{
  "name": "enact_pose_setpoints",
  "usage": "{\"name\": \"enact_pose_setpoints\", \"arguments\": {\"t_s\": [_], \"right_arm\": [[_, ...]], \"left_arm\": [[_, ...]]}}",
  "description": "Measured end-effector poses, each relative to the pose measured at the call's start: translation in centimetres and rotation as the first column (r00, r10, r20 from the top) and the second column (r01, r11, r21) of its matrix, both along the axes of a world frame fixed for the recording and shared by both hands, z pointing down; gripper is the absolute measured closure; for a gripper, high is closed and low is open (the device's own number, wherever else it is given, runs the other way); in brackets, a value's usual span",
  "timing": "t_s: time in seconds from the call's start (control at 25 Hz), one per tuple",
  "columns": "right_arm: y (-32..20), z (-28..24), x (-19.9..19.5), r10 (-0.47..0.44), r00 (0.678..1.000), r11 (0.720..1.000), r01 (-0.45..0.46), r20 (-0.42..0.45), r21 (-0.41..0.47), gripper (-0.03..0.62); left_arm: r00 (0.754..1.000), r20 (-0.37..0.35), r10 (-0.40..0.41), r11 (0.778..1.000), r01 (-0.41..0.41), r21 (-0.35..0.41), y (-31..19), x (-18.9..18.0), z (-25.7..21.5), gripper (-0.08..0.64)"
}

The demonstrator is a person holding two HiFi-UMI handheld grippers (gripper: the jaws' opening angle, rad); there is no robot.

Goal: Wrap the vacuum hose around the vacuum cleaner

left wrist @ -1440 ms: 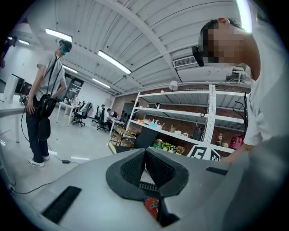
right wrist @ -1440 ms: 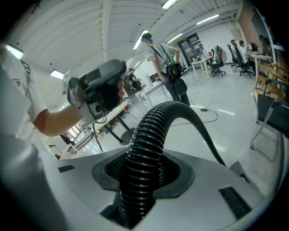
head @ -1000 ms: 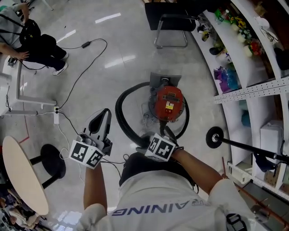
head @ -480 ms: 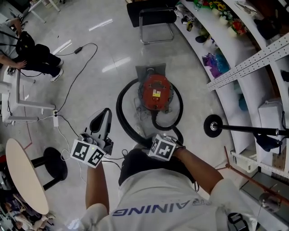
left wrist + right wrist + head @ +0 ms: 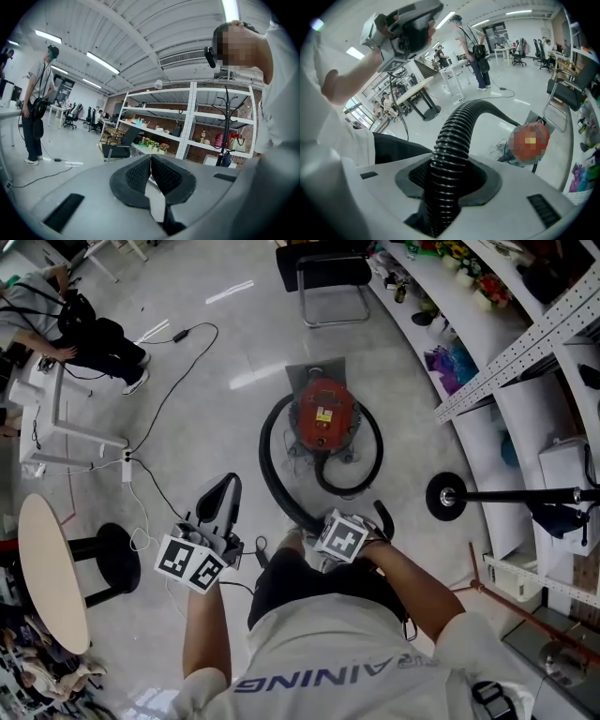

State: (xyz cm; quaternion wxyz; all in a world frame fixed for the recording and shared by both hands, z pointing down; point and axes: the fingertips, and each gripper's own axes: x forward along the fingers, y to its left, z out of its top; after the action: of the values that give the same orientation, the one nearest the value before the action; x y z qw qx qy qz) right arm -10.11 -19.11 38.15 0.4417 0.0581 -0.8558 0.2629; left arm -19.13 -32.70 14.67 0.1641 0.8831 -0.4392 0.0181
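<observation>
The vacuum cleaner is a red drum standing on the floor just ahead of the person. The black ribbed hose lies in a loose ring about it, with a gap to the drum on the left. It sweeps round that side and down toward the person, and a smaller loop lies on the right. The right gripper has its jaws clamped on the hose. From there the hose runs up and away, then bends across to the drum. The left gripper is held off to the left, jaws closed together on nothing, aimed out across the room. The floor is pale and glossy, with cables trailing over it. White shelving lines the right side, a black chair stands beyond the vacuum cleaner, and a round table and a black stool are to the left.
</observation>
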Motion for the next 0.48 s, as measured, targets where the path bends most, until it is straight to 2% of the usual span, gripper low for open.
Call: {"name": "enact_pose_setpoints", "arguments": {"t_s": [0.2, 0.48], "right_arm": [[1.7, 1.1, 1.1, 0.018, 0.999, 0.999, -0.016, -0.052, 0.032, 0.439], [4.9, 3.0, 1.2, 0.047, 0.992, 0.998, -0.043, -0.117, 0.039, 0.439]], "left_arm": [[1.000, 0.018, 0.019, 1.000, -0.018, -0.019, 3.3, 0.4, 0.0, 0.541], [0.998, -0.002, 0.063, 0.998, -0.063, -0.016, 6.1, -0.2, 0.4, 0.541]]}}
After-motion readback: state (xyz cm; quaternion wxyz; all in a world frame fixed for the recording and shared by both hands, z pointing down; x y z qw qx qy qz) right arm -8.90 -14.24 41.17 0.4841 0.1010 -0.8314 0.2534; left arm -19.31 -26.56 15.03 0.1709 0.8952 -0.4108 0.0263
